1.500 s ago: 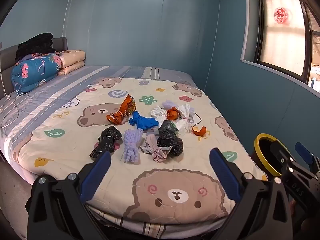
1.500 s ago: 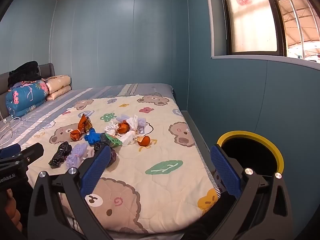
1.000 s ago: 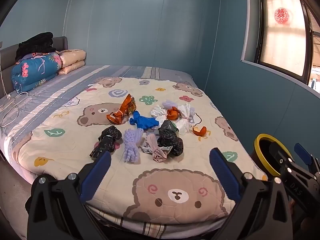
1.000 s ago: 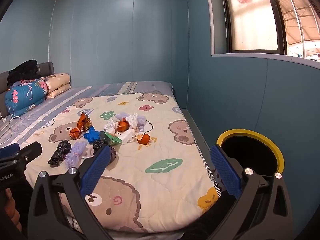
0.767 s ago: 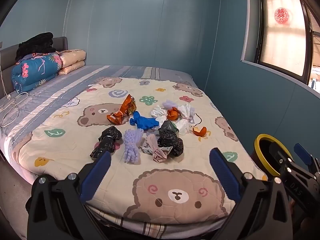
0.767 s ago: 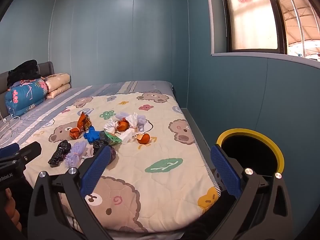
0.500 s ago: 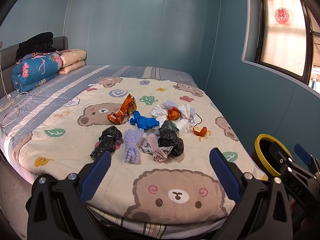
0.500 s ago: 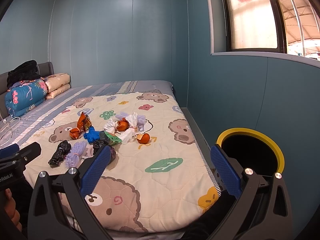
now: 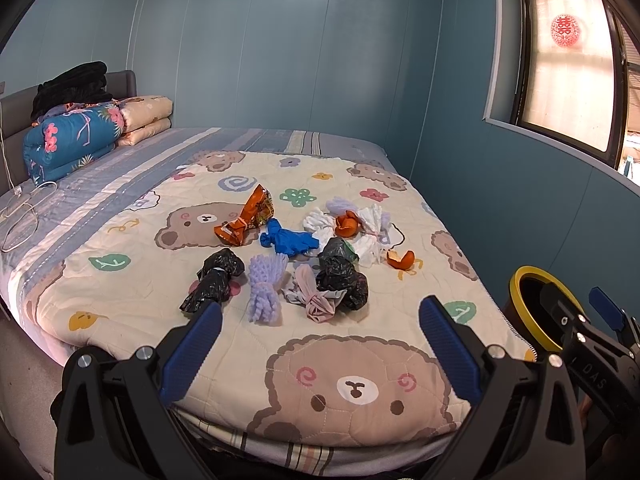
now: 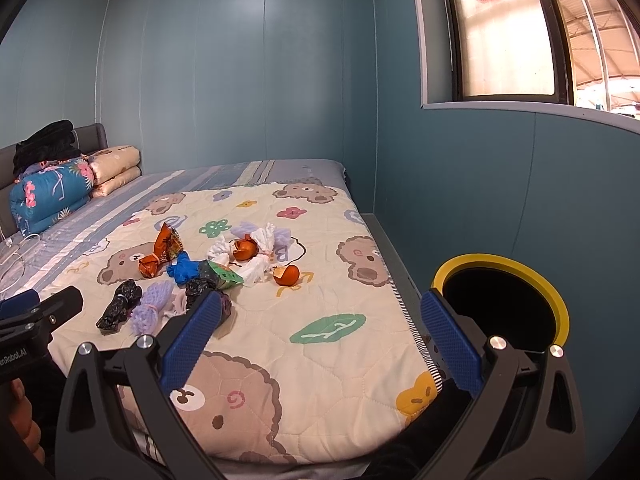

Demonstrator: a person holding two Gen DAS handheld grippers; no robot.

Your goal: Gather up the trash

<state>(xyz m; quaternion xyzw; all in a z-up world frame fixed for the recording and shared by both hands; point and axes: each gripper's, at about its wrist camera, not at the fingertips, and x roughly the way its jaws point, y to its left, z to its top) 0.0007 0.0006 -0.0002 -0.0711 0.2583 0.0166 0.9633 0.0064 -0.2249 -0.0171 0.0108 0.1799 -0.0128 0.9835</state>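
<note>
Trash lies in a cluster on the bear-print quilt (image 9: pixel 360 380): an orange snack wrapper (image 9: pixel 246 218), a blue glove (image 9: pixel 288 239), two black bags (image 9: pixel 214 284) (image 9: pixel 340 276), a lilac foam net (image 9: pixel 266 284), a pink cloth (image 9: pixel 314 298), white tissues (image 9: pixel 370 232) and orange peel (image 9: pixel 400 259). A yellow-rimmed black bin (image 10: pixel 504 300) stands right of the bed. My left gripper (image 9: pixel 320 336) is open and empty, short of the cluster. My right gripper (image 10: pixel 320 332) is open and empty over the bed's near right corner.
Folded blankets and a pillow (image 9: pixel 76 140) sit at the headboard, far left. A white cable (image 9: pixel 20 220) lies on the striped sheet. A blue wall with a window (image 10: pixel 504 40) runs along the right, leaving a narrow gap beside the bed.
</note>
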